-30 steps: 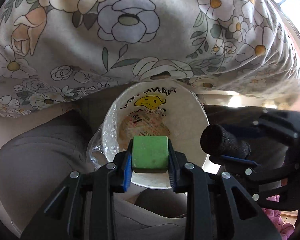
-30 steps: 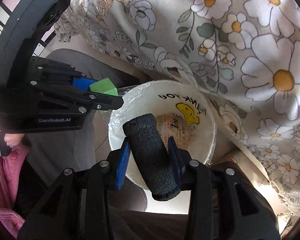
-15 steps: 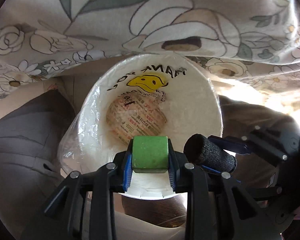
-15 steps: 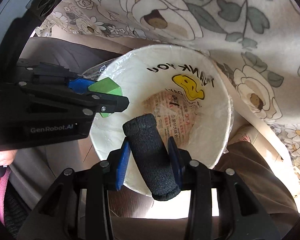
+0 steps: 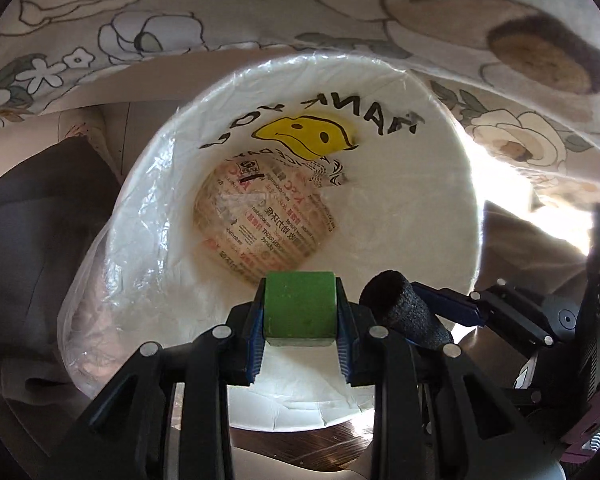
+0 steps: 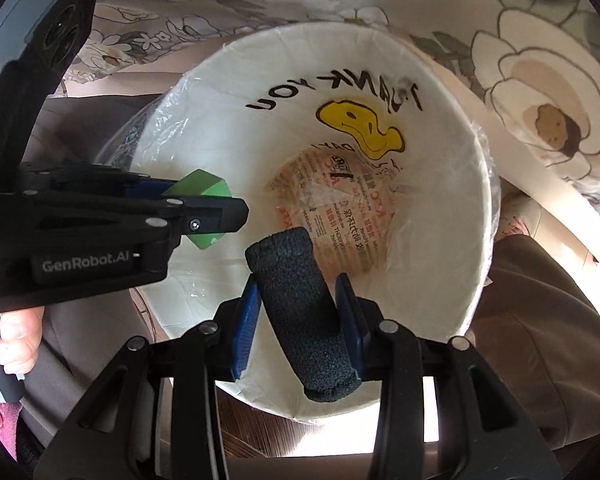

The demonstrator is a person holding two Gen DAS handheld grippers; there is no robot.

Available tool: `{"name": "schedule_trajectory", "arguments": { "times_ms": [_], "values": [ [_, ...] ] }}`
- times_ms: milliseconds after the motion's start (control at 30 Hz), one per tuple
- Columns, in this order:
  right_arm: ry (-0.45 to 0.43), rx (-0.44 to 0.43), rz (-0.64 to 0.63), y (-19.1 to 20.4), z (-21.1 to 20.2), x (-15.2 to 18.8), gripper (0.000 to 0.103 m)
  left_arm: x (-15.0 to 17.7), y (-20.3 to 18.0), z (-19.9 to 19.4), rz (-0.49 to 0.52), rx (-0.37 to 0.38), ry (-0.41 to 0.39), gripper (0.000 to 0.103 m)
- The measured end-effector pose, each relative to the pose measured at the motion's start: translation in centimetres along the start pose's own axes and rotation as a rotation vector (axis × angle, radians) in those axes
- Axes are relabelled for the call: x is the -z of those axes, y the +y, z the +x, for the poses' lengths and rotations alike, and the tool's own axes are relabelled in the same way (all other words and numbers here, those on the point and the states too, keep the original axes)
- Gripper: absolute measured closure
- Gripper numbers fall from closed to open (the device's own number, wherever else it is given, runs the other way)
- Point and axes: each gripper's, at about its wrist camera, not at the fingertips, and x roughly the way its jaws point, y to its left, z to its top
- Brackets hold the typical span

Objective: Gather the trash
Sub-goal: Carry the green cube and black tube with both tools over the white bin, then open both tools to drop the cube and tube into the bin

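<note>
A white bin [image 5: 420, 208] lined with a smiley "thank you" plastic bag fills both views; it also shows in the right wrist view [image 6: 452, 184]. Printed paper [image 5: 260, 224] lies at its bottom. My left gripper [image 5: 300, 312] is shut on a green foam block [image 5: 299, 306] and holds it over the bin's near rim. My right gripper [image 6: 300, 312] is shut on a black foam cylinder [image 6: 304, 312], also over the bin's mouth. Each gripper shows in the other's view, side by side: the green block [image 6: 204, 192] and the black cylinder [image 5: 400, 312].
A floral cloth [image 5: 260, 8] hangs over the bin's far side, also seen in the right wrist view [image 6: 540, 40]. Grey upholstery [image 5: 28, 220] lies left of the bin and brown fabric [image 6: 540, 312] right of it.
Both grippers have moved forward and down toward the bin, which now fills the views. Both still hold their objects.
</note>
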Motion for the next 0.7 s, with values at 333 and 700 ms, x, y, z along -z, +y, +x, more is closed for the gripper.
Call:
{"name": "schedule_trajectory", "arguments": {
  "times_ms": [333,700],
  "values": [
    [0.037,0.014,0.036,-0.4,2.2,-0.5,0.061,-0.3,0.1,1.2,-0.001,-0.034,0.030,0.064],
    [0.021,0.022,0.044,-0.1,2.1,-0.9,0.053,-0.1,0.2,1.4,0.011,-0.052,0.028,0.057]
  ]
}}
